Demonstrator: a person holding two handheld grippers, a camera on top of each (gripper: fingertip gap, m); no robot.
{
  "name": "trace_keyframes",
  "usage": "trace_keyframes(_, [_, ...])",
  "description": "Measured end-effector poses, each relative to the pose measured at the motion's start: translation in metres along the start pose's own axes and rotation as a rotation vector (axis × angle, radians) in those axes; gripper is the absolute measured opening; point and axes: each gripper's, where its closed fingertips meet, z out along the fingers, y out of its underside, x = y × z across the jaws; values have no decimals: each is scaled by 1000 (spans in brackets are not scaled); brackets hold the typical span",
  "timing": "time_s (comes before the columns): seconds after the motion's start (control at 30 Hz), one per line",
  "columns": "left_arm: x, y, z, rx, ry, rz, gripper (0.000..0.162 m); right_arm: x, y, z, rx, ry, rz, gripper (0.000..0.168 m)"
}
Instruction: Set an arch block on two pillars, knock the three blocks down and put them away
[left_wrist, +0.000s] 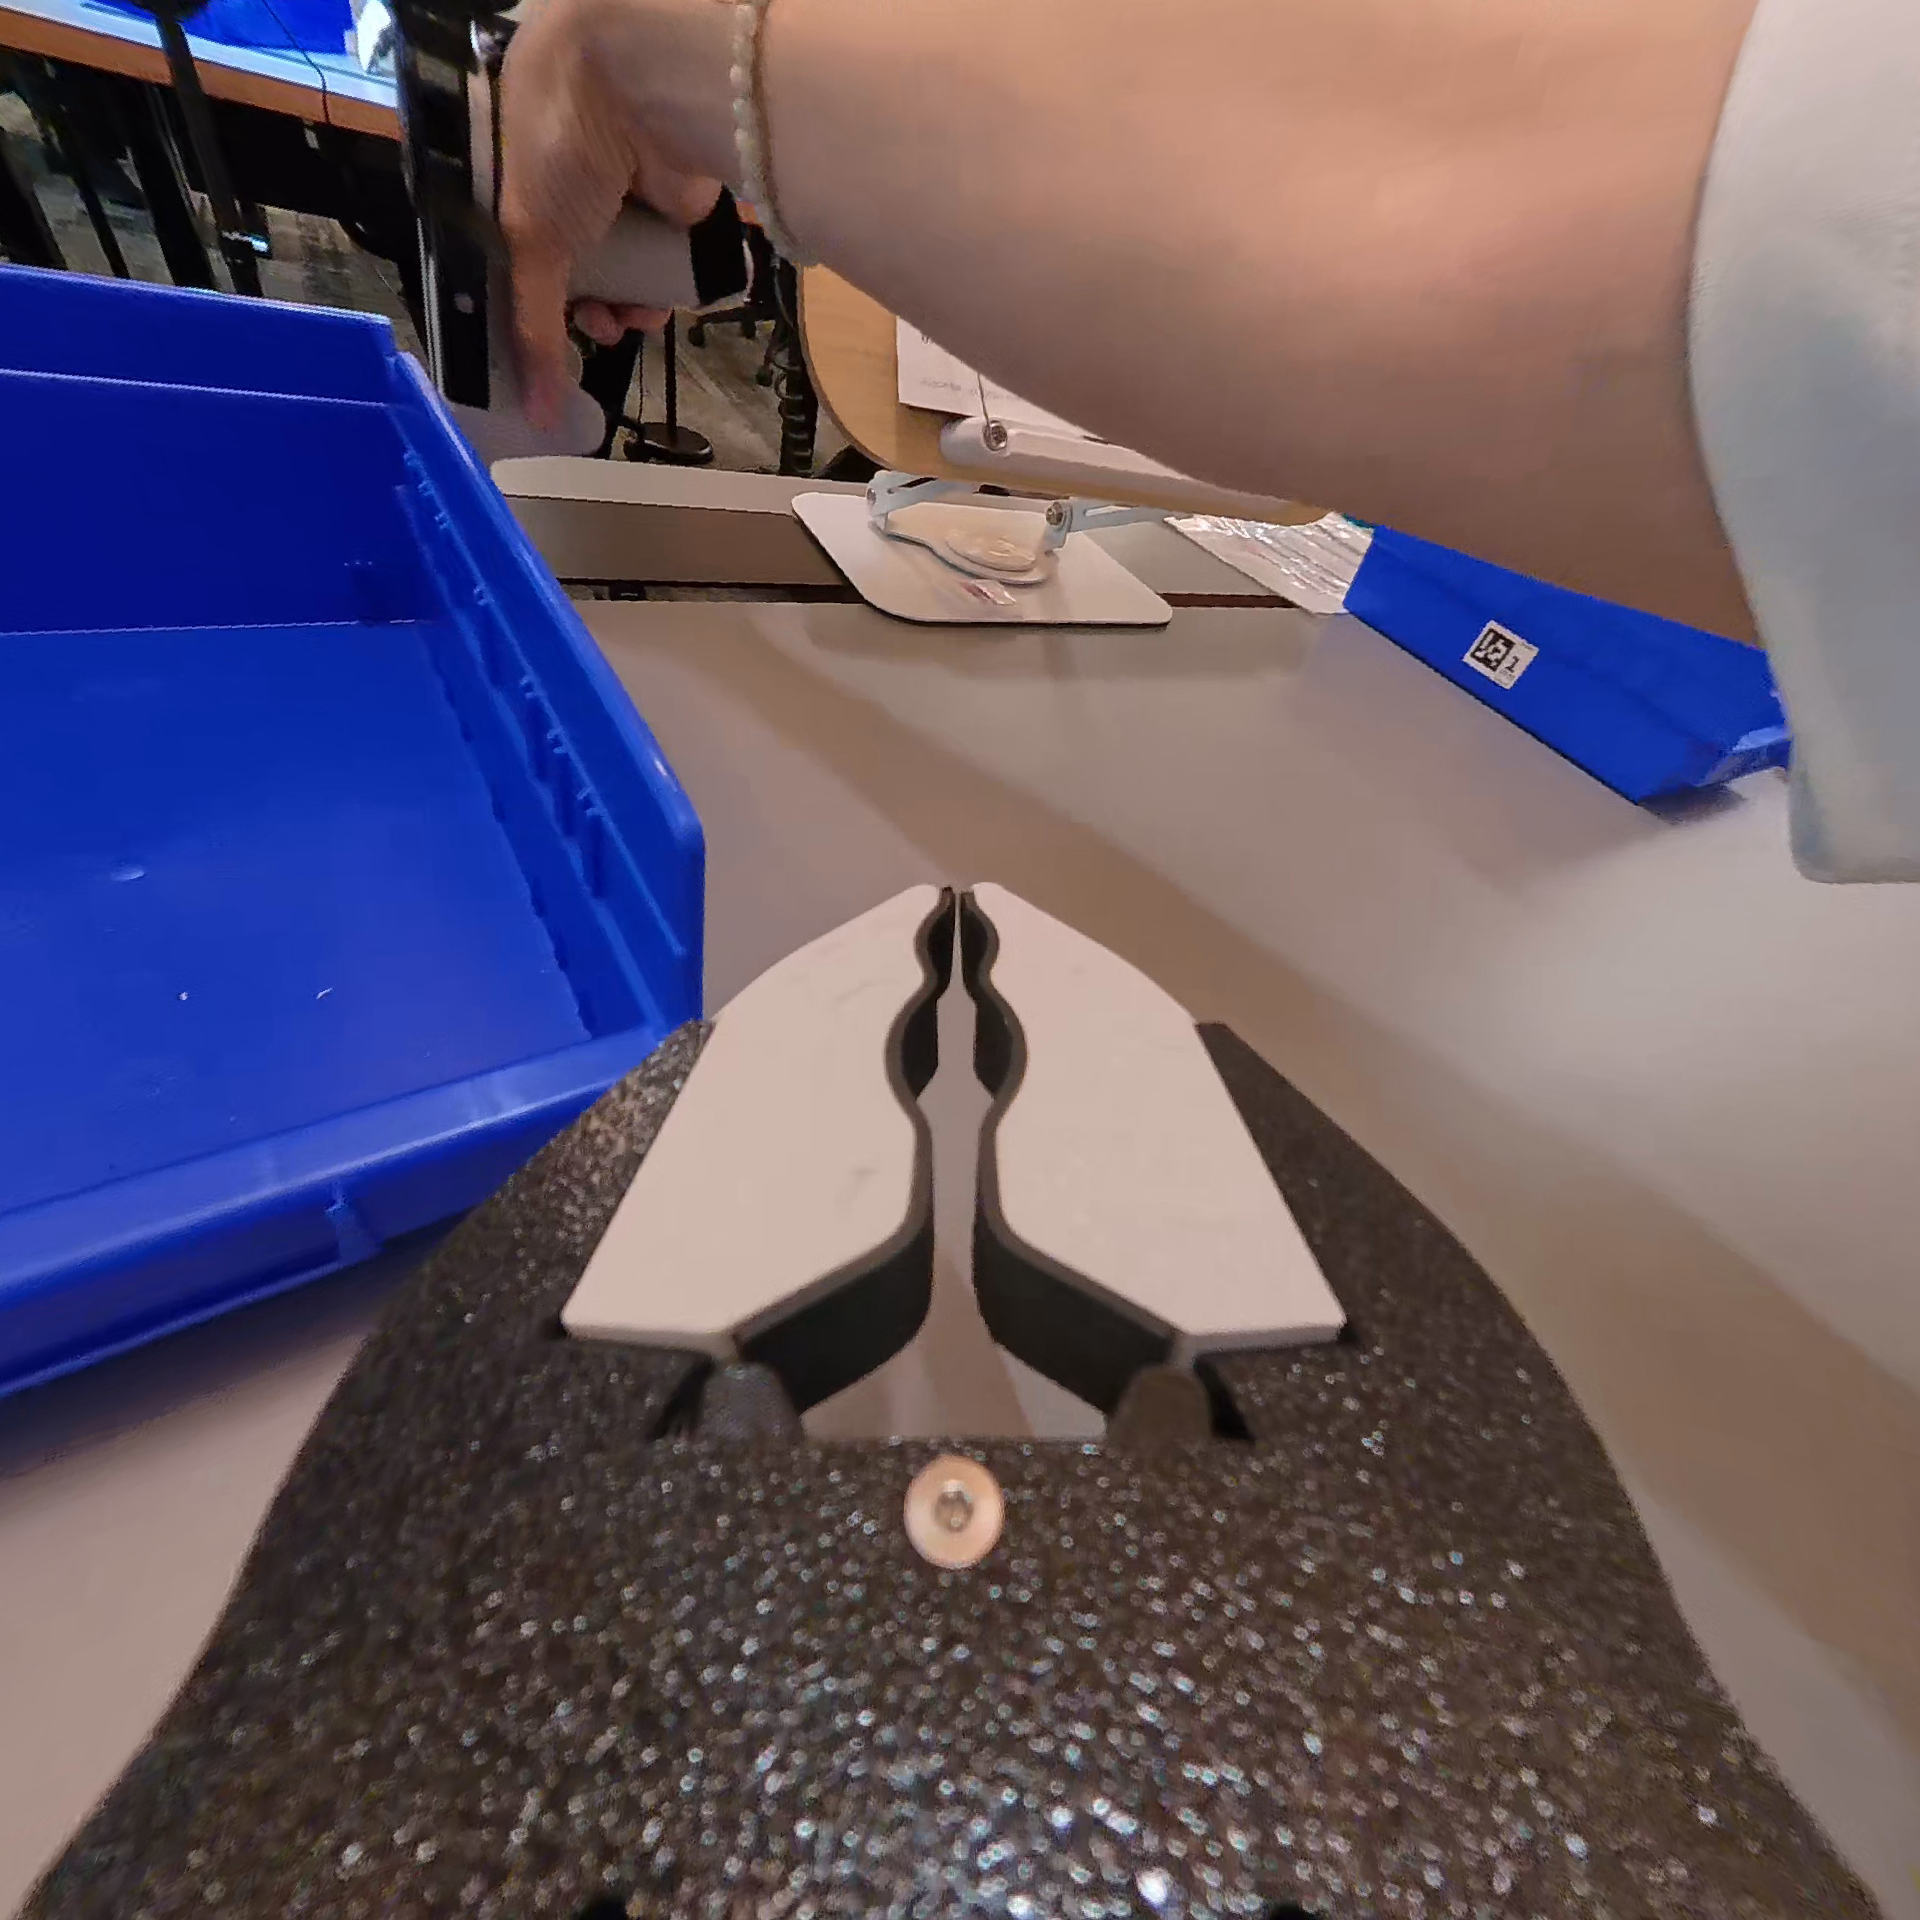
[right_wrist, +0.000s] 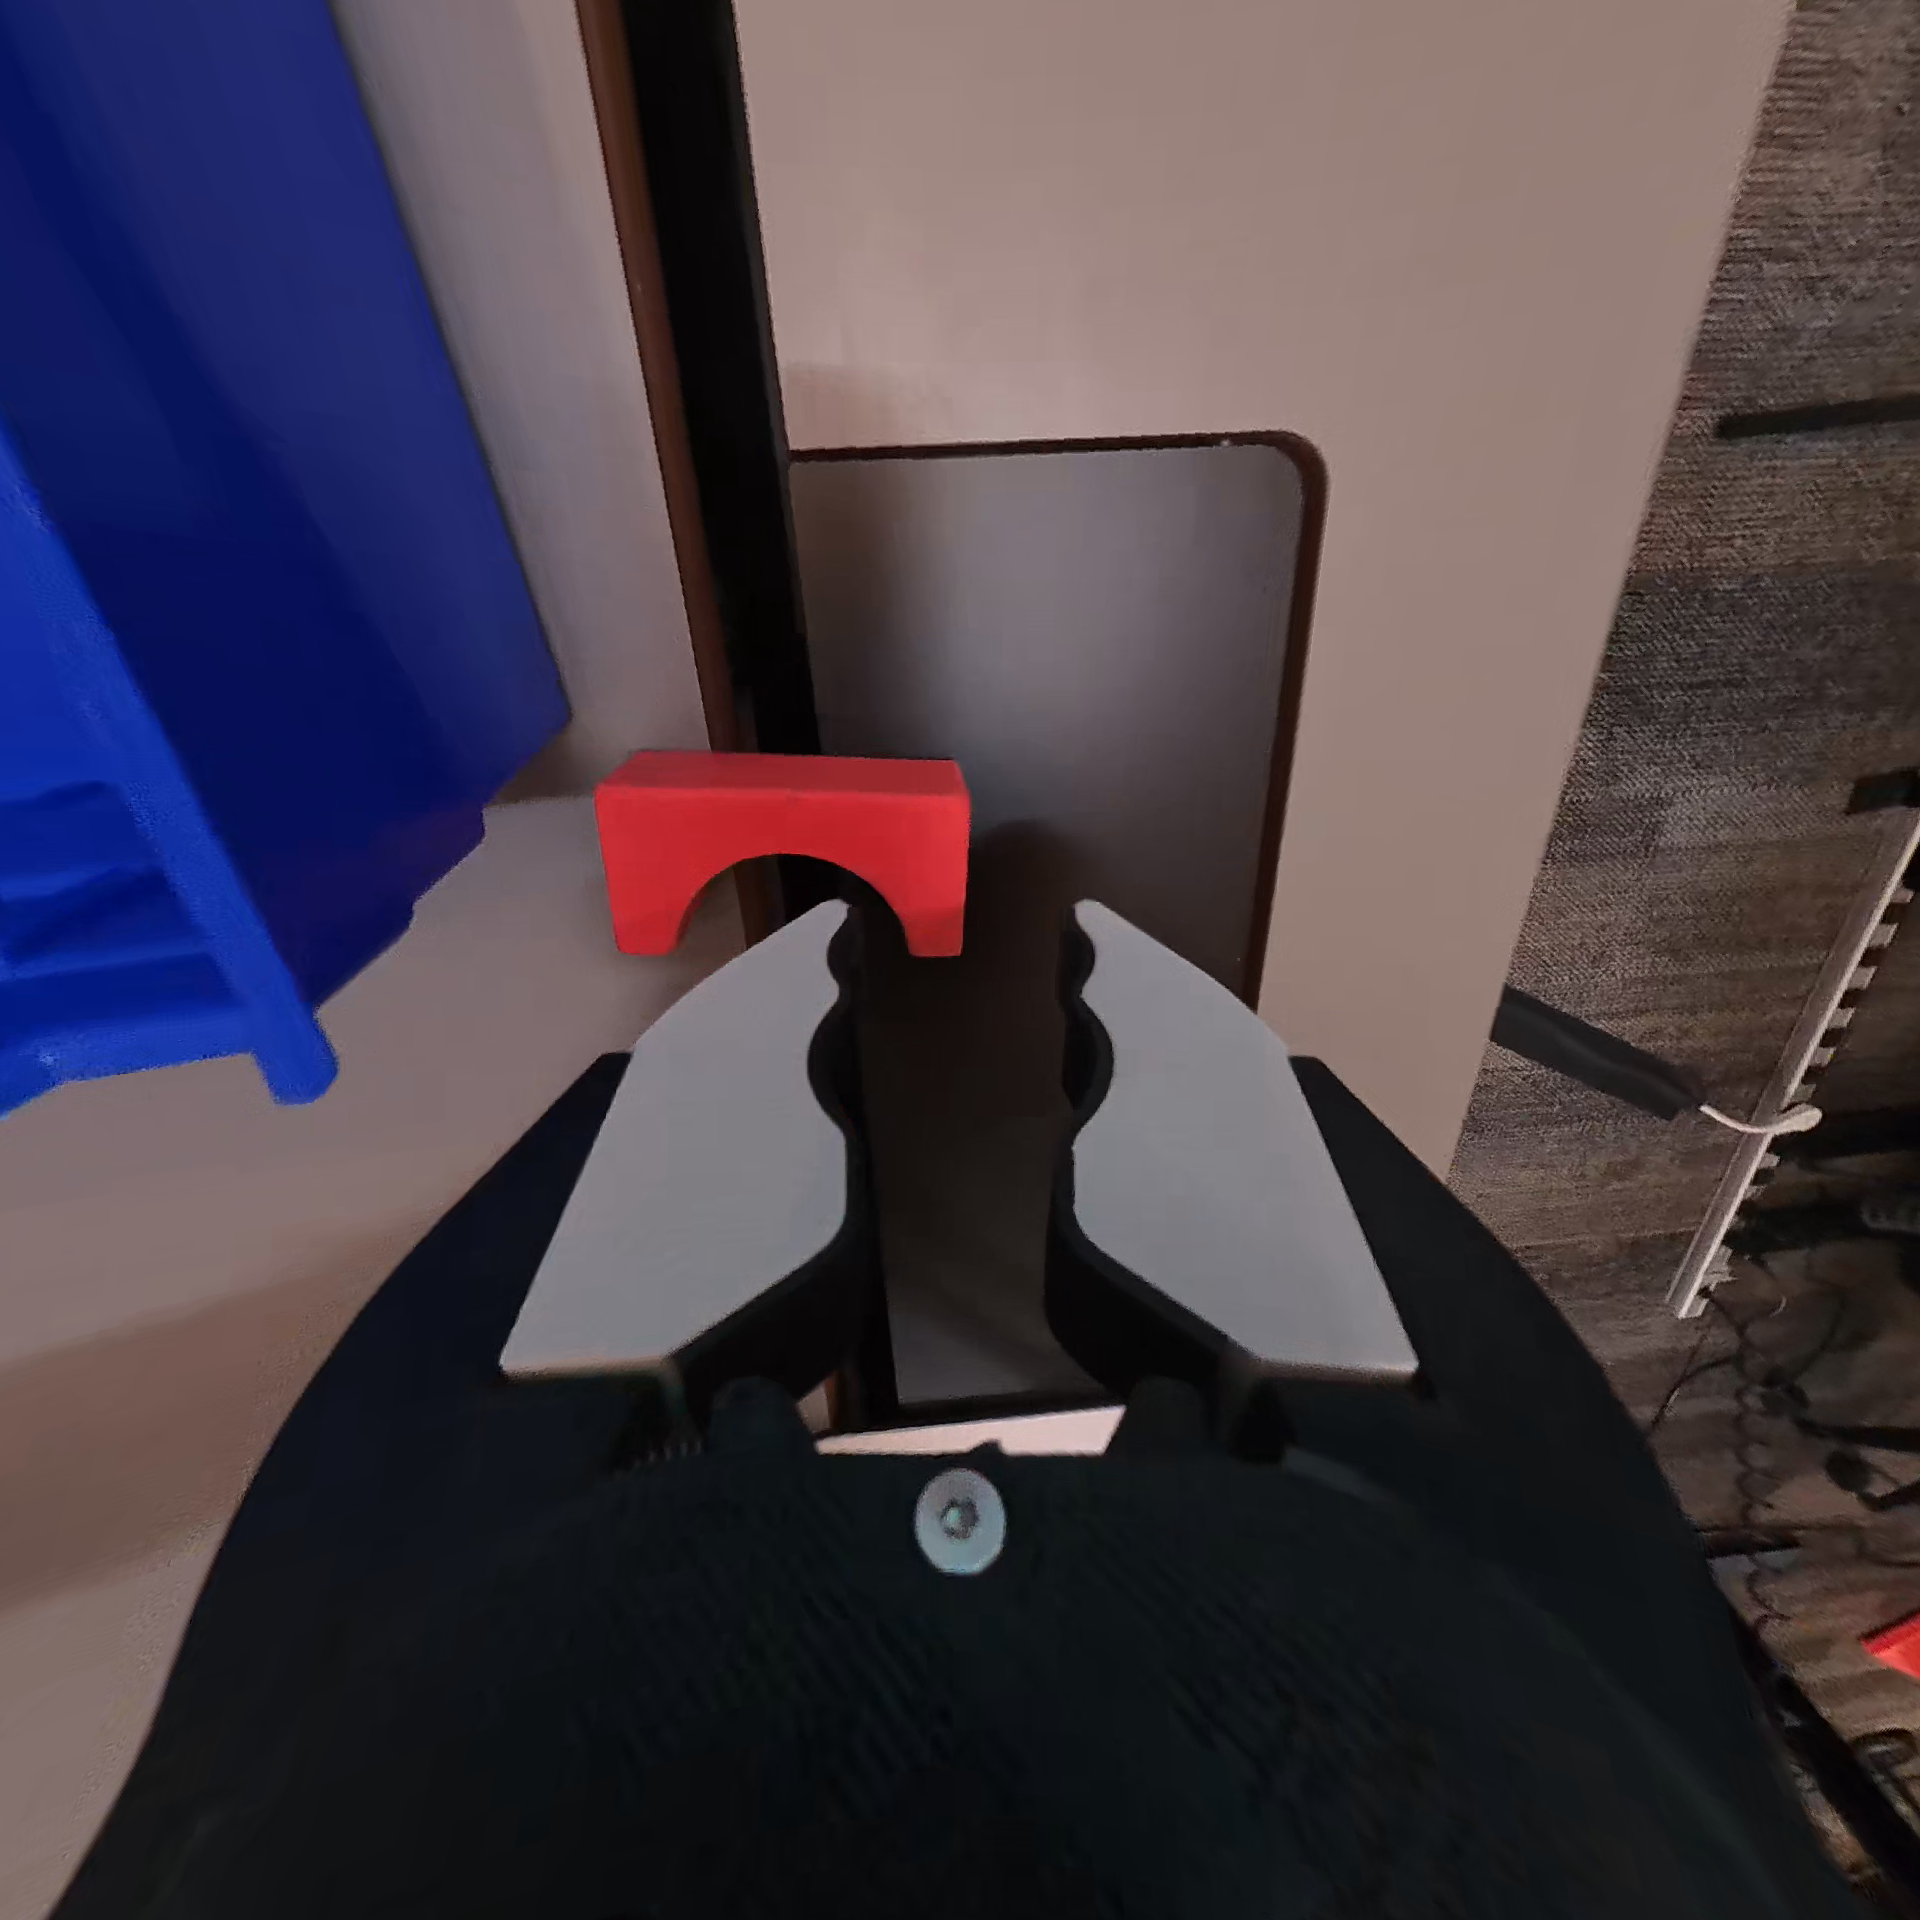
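My left gripper (left_wrist: 956, 900) is shut and empty, its tips touching, low over the grey table (left_wrist: 1195, 831) just right of an empty blue bin (left_wrist: 260, 831). My right gripper (right_wrist: 964, 914) is open and points down. A red arch-shaped block (right_wrist: 784, 821) sits just beyond its left fingertip (right_wrist: 831, 925), outside the jaws, over the dark gap between two tabletops. I cannot tell whether the block rests on anything. In the left wrist view a person's arm (left_wrist: 1247, 260) crosses the top, its hand on the other gripper's grey handle (left_wrist: 634, 260).
A second blue bin (left_wrist: 1558, 665) with a small tag lies at the right. A flat grey stand base (left_wrist: 987, 592) sits at the table's far edge, also seen from above (right_wrist: 1039, 675). The blue bin (right_wrist: 260, 520) is left of the right gripper. Carpet and cables (right_wrist: 1714, 727) are at the right. About 35 cm separates my left fingertips from my right.
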Motion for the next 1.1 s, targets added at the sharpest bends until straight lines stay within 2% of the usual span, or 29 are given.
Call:
trace_keyframes(0.13, [3,0,1,-4,11,7,1,-9,-3,10,-3,-69,-50,34])
trace_keyframes(0.23, [4,3,3,-12,11,9,1,-9,0,16,-36,-78,-63,24])
trace_keyframes(0.37, [3,8,7,-31,10,3,1,-8,0,16,-39,-60,-67,20])
trace_keyframes(0.67, [8,11,10,-45,23,5,1,-3,9,7,-59,-4,194,18])
trace_keyframes(0.77, [11,10,11,-41,32,3,1,0,14,-9,-84,50,233,17])
trace_keyframes(0.9, [17,10,14,-43,44,12,1,17,22,-45,-153,222,226,17])
trace_keyframes(1.1, [27,5,13,-40,47,46,1,19,19,-127,-119,386,174,17])
